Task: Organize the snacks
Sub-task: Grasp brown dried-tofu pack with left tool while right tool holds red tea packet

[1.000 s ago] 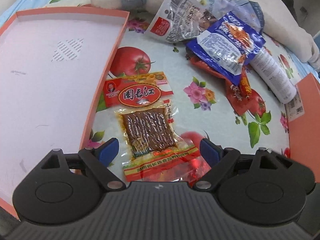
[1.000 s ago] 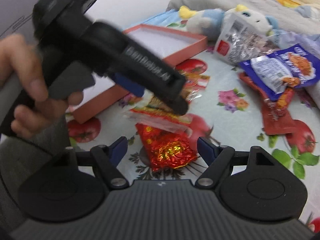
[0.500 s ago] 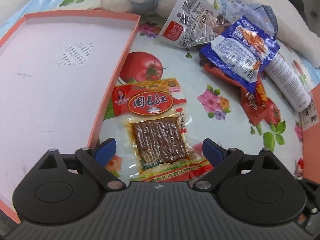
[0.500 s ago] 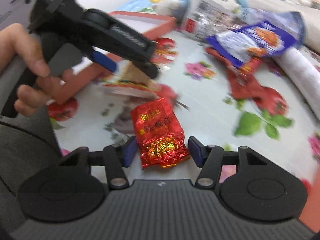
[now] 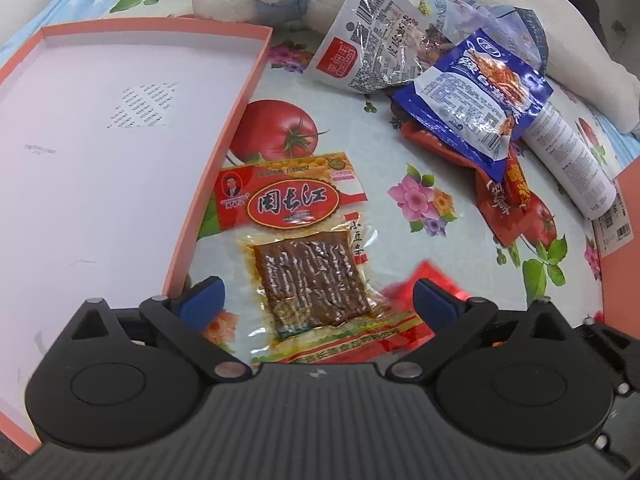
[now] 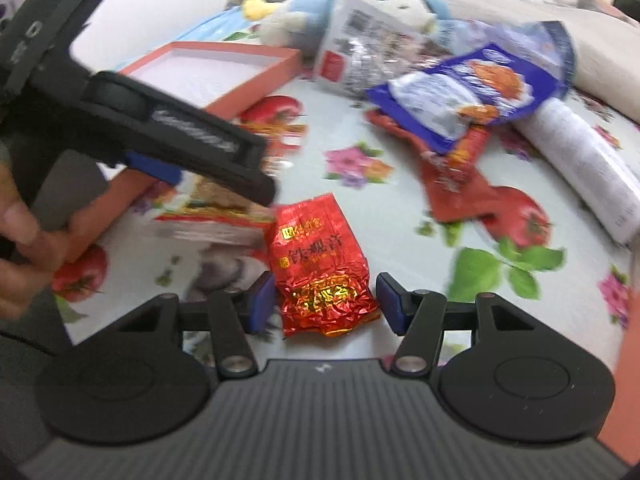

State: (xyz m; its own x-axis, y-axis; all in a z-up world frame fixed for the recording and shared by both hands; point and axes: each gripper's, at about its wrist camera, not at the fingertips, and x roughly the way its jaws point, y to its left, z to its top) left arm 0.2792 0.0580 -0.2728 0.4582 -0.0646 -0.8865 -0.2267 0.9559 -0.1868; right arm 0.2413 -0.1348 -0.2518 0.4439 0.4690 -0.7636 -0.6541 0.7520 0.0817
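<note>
Foil packet [image 6: 320, 264] lies between right tongs [image 6: 325, 300], pads not quite touching.

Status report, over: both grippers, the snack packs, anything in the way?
Left gripper opening, astride the dried tofu pack, not gripping. Right gripper astride the red foil packet; grip unclear. Pink box lid beside the tofu pack, nothing blocking.
</note>
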